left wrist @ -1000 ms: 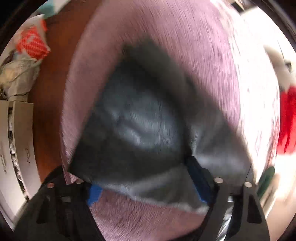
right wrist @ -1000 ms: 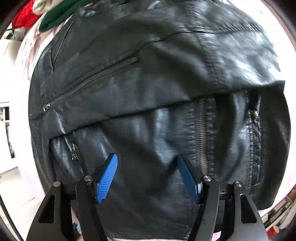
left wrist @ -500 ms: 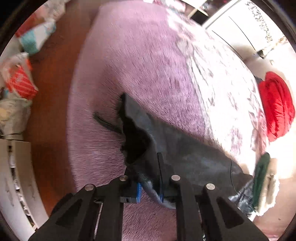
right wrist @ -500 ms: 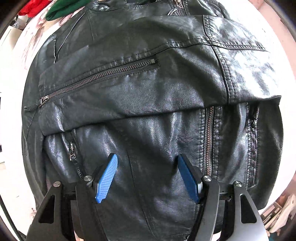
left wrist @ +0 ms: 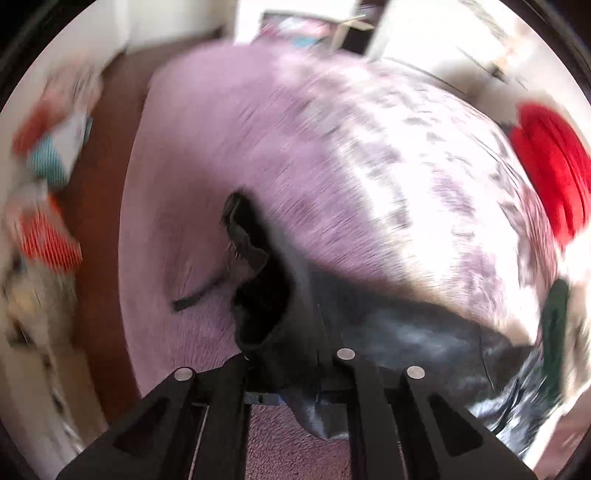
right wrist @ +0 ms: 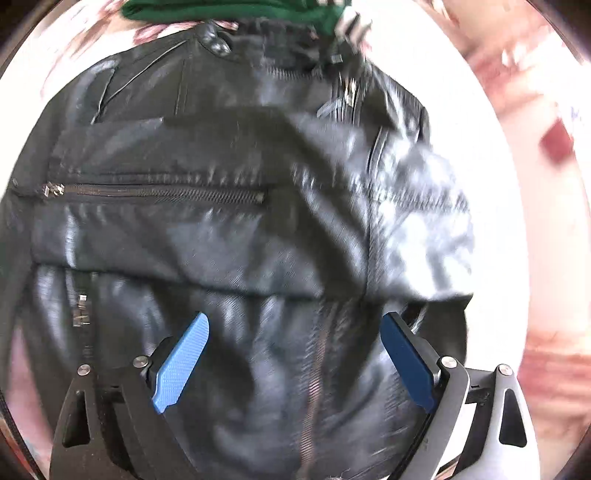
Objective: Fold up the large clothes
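A black leather jacket [right wrist: 236, 229] with zip pockets fills the right wrist view, lying on a pale bed cover. My right gripper [right wrist: 295, 354] hovers open over its lower front, blue pads [right wrist: 183, 363] wide apart and empty. In the left wrist view my left gripper [left wrist: 291, 391] is shut on a sleeve of the same black jacket [left wrist: 266, 295], whose open cuff points away over the purple bed cover [left wrist: 332, 177]. The view is motion-blurred.
A red garment [left wrist: 550, 166] and a green one [left wrist: 554, 325] lie at the right of the bed; the green one [right wrist: 229, 9] also lies past the jacket collar. Brown floor [left wrist: 99, 229] and bags [left wrist: 44, 236] are at the left.
My left gripper closed on the sleeve and lifted it, swinging toward the bed's far side. My right gripper stayed open and drifted over the jacket, which now looks rotated in its view.
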`<control>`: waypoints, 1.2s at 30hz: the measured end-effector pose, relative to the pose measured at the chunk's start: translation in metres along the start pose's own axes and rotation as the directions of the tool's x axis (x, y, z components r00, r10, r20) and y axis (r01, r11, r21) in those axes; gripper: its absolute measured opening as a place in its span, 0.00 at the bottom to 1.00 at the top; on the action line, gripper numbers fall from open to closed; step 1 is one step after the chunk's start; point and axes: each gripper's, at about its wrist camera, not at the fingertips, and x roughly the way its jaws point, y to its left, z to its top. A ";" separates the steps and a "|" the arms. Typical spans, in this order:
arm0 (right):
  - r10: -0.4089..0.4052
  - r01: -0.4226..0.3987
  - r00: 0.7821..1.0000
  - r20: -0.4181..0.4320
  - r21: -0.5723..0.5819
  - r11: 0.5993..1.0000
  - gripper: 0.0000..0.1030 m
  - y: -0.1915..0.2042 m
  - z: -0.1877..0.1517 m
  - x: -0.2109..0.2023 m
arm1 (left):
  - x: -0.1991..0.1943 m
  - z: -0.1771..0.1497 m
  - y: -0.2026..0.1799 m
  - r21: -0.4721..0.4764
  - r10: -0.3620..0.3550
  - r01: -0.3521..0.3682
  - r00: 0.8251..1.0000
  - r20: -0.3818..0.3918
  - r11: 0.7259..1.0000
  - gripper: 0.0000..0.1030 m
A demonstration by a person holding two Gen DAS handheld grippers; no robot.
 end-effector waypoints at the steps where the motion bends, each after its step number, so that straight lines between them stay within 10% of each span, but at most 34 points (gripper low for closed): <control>1: -0.009 0.009 1.000 0.002 -0.008 1.000 0.93 0.000 0.001 0.000 | -0.011 0.006 -0.015 0.058 0.004 -0.005 1.000 0.030 0.998 0.05; 8: 0.071 -0.071 0.997 -0.006 0.051 0.996 0.93 -0.022 0.010 0.008 | -0.079 0.021 -0.138 0.425 -0.115 0.040 0.981 0.154 0.904 0.04; 13: 0.196 -0.185 0.980 -0.029 0.216 0.959 0.93 -0.079 0.010 0.018 | -0.110 -0.022 -0.250 0.640 -0.274 0.180 0.960 0.050 0.747 0.04; 18: 0.223 -0.207 0.975 -0.011 0.323 0.923 0.93 -0.152 0.000 0.028 | -0.128 -0.134 -0.368 0.763 -0.388 0.390 0.900 -0.198 0.516 0.04; 23: 0.210 -0.175 0.977 -0.033 0.429 0.886 0.93 -0.233 -0.016 0.055 | -0.124 -0.264 -0.446 0.797 -0.348 0.520 0.841 -0.415 0.306 0.04; 31: 0.247 -0.161 0.966 -0.082 0.556 0.816 0.93 -0.327 -0.041 0.095 | -0.091 -0.372 -0.484 0.822 -0.161 0.537 0.843 -0.514 0.191 0.06; 33: 0.289 -0.193 0.954 -0.080 0.576 0.795 0.93 -0.338 -0.045 0.099 | -0.079 -0.380 -0.484 0.819 -0.114 0.543 0.840 -0.530 0.185 0.15; 36: 0.400 -0.281 0.915 -0.059 0.620 0.733 0.93 -0.358 -0.049 0.108 | -0.072 -0.380 -0.481 0.793 -0.071 0.581 0.813 -0.579 0.184 0.84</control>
